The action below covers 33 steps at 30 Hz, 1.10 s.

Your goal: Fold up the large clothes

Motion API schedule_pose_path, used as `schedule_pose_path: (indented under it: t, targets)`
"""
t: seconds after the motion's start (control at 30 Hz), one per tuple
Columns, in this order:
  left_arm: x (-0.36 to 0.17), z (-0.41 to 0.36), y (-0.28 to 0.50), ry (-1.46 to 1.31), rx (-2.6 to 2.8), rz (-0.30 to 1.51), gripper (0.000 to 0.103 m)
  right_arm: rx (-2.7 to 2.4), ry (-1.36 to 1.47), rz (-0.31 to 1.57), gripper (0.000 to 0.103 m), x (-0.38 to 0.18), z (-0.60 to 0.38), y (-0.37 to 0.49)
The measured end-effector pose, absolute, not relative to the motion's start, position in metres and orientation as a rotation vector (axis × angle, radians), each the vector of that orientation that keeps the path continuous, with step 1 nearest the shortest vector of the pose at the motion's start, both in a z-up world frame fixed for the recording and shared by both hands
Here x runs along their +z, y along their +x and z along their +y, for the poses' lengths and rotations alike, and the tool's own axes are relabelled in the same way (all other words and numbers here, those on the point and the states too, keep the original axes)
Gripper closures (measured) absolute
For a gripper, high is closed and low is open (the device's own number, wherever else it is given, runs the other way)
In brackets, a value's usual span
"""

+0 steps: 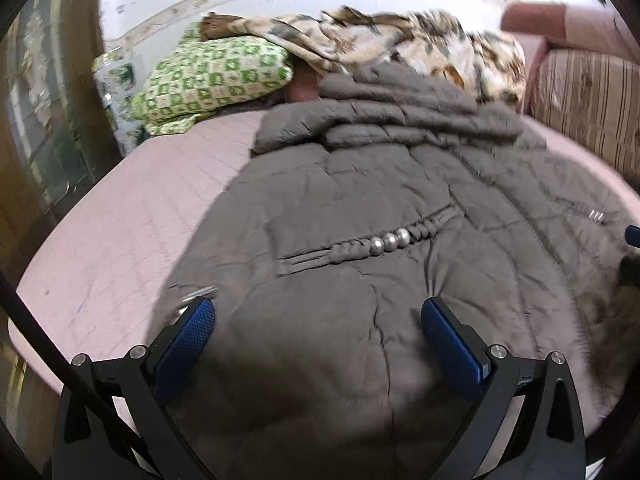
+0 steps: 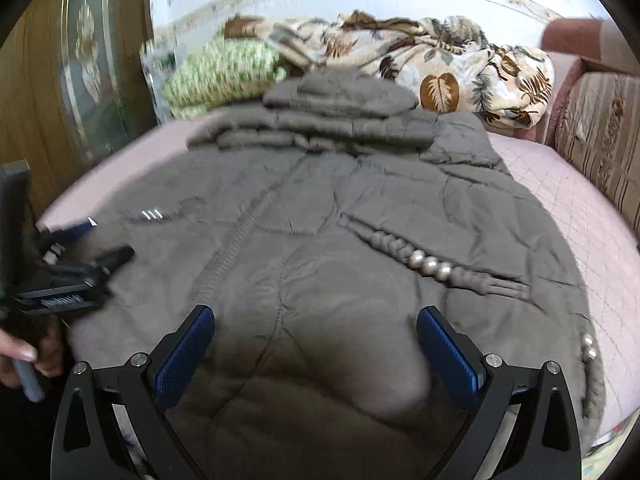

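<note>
A large grey-brown padded coat [image 1: 360, 184] lies spread on a pink quilted bed [image 1: 120, 232], with its hood and folded sleeves bunched at the far end. A braided strap with silver beads [image 1: 390, 241] crosses its left panel. My left gripper [image 1: 318, 320] hovers open over the coat's near hem, nothing between its blue pads. In the right wrist view the same coat [image 2: 320, 220] fills the middle, with a beaded strap [image 2: 430, 265] on the right. My right gripper [image 2: 316, 326] is open above the hem. The left gripper [image 2: 76, 256] shows at the left, held by a hand [image 2: 20, 352].
A green patterned pillow [image 1: 216, 80] and a leaf-print blanket [image 1: 400, 48] lie at the head of the bed. A striped sofa arm [image 1: 592, 100] stands on the right, a wooden cabinet [image 2: 60, 80] on the left. Bare pink sheet [image 2: 592, 208] flanks the coat.
</note>
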<state>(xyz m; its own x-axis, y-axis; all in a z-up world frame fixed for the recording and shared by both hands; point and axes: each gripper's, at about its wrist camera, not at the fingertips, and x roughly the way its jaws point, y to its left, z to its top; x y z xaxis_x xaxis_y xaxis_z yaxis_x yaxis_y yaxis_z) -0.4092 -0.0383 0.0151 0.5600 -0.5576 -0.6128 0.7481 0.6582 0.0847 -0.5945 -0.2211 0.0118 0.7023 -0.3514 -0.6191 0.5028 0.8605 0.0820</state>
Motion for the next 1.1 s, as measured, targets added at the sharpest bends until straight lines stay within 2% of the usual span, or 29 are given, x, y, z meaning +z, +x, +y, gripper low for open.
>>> schedule_pose_path:
  t: [0.23,0.37,0.47,0.6,0.73,0.93,1.1]
  targets:
    - [0.048,0.035,-0.386,0.163,-0.711,0.645,0.0,-0.669,0.496,0.395,0.001,0.06,-0.277,-0.712]
    - [0.035,0.063,-0.348,0.033,-0.669,0.859,0.0,-0.799,0.663,0.386,0.001,0.057,-0.326,-0.767]
    - [0.022,0.076,-0.332,-0.034,-0.657,0.93,0.001,-0.778,0.889,0.377,0.001,0.036,-0.354,-0.795]
    - [0.007,0.078,-0.322,-0.099,-0.697,1.026,0.009,-0.709,1.05,0.399,0.004,0.013,-0.368,-0.8]
    - [-0.001,0.075,-0.326,-0.116,-0.723,1.047,0.015,-0.609,1.087,0.448,0.02,0.001,-0.366,-0.779]
    - [-0.012,0.066,-0.335,-0.127,-0.759,1.071,0.015,-0.573,1.161,0.513,0.022,-0.023,-0.364,-0.754]
    - [-0.018,0.062,-0.349,-0.14,-0.788,1.095,0.015,-0.527,1.103,0.564,0.022,-0.024,-0.335,-0.733]
